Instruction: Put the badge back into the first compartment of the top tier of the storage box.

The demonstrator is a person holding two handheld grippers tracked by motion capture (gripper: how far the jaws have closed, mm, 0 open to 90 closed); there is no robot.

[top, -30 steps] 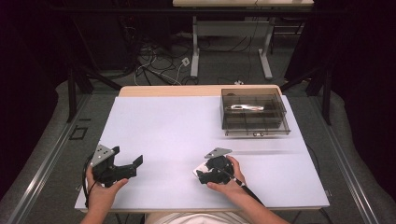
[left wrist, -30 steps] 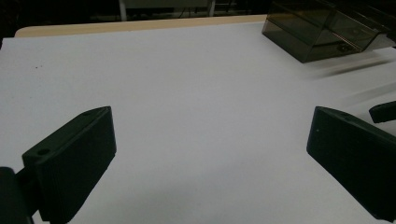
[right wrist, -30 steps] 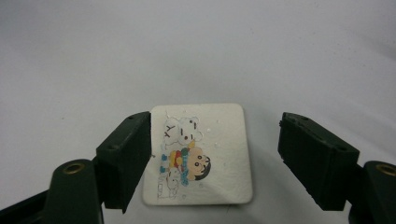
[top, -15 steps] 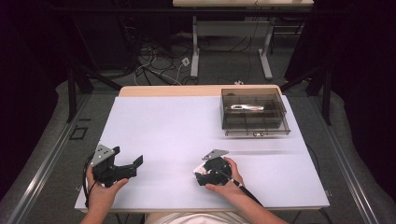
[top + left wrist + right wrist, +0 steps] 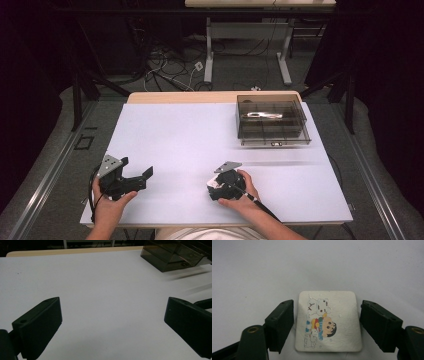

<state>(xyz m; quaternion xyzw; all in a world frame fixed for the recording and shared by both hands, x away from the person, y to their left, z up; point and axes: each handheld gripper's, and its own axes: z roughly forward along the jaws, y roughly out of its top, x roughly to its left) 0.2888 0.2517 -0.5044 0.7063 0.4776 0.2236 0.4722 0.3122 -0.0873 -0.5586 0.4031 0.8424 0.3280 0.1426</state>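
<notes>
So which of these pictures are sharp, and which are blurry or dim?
High view: dim surroundings, soft focus, bright table. Left gripper view: streaky blur near the dark box. Right gripper view: the cartoon card is fairly sharp and evenly lit.

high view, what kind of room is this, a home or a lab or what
Probably a lab or test workspace rather than a home: a white table set up as a workstation, loose cables on the carpeted floor behind it, and another desk frame further back.
</notes>
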